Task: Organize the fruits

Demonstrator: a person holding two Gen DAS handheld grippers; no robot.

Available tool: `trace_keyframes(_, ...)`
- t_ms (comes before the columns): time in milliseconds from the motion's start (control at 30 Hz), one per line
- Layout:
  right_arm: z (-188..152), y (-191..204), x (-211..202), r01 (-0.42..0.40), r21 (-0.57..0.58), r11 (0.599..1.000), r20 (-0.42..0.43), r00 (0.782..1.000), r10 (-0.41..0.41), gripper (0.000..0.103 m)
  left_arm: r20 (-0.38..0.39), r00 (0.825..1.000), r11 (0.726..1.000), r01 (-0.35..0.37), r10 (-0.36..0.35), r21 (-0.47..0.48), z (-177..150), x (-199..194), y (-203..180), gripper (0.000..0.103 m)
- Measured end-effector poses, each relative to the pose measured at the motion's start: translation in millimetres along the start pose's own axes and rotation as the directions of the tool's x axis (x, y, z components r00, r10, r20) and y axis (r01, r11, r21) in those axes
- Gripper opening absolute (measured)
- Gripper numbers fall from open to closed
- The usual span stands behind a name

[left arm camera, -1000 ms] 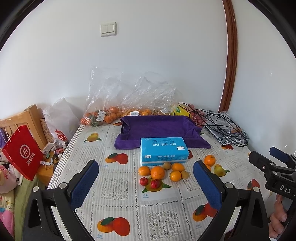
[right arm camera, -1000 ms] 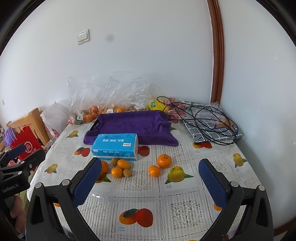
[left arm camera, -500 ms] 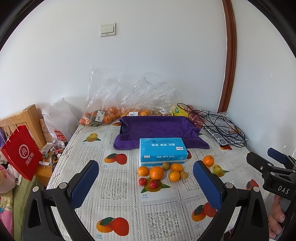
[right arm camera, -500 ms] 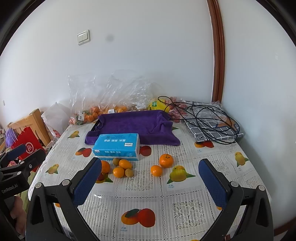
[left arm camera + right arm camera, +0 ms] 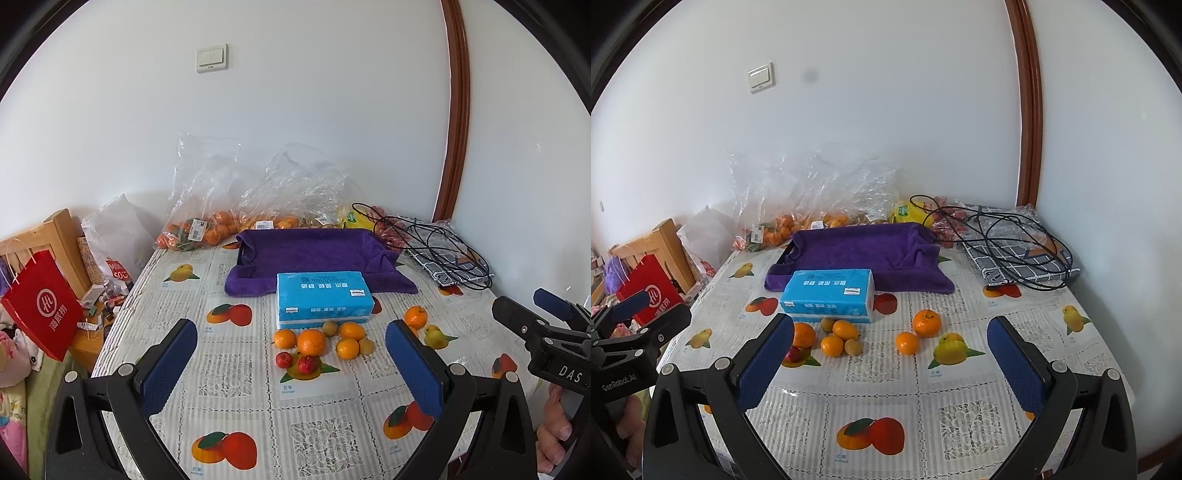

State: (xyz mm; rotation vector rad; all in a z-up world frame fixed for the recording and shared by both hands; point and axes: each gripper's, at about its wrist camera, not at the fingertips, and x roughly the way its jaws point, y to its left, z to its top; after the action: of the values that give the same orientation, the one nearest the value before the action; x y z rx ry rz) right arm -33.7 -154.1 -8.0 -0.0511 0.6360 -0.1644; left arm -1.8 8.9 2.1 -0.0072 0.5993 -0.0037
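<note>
Loose fruit lies on the patterned tablecloth in front of a blue tissue box (image 5: 322,302) (image 5: 829,293). A cluster holds a large orange (image 5: 311,342), small oranges (image 5: 347,348) (image 5: 832,345), two red fruits (image 5: 308,364) and small brownish fruits (image 5: 853,347). A mandarin with a leaf (image 5: 926,323) (image 5: 415,316) and a small orange (image 5: 907,342) lie apart to the right. My left gripper (image 5: 291,363) is open and empty, above the table before the cluster. My right gripper (image 5: 890,363) is open and empty, before the mandarin.
A purple towel over a tray (image 5: 314,258) (image 5: 864,254) sits behind the box. Clear bags of oranges (image 5: 207,229) line the wall. Black cables on a checked cloth (image 5: 1015,243) lie at the back right. A red paper bag (image 5: 40,306) hangs left of the table.
Both views have drifted slightly back and up, so the fruit sits a little lower and closer to centre. Both grippers stay open and nothing on the table has moved.
</note>
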Motion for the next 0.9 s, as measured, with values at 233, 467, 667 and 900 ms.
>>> trace_keyframes(233, 1.6, 1.7, 3.1, -0.005, -0.004, 1.0, 0.0, 1.0, 0.005, 0.103, -0.005, 1.0, 1.0, 0.006, -0.006, 0.004, 0.7, 2.5, 0.6, 0.103)
trace_keyframes(467, 8.4, 6.3, 12.1, -0.011, -0.014, 1.0, -0.008, 1.0, 0.011, 0.103, -0.011, 1.0, 1.0, 0.002, -0.002, 0.005, 4.5, 12.7, 2.2, 0.103)
trace_keyframes(667, 17.7, 6.0, 22.9, -0.008, -0.011, 1.0, -0.011, 1.0, 0.008, 0.103, -0.012, 1.0, 1.0, -0.017, 0.017, 0.005, 12.2, 24.1, 4.1, 0.103)
trace_keyframes(900, 25.0, 4.7, 32.6, 0.04, -0.009, 0.999, -0.009, 0.999, -0.04, 0.103, -0.006, 1.0, 0.999, -0.03, 0.031, 0.026, 18.2, 33.1, 1.7, 0.103)
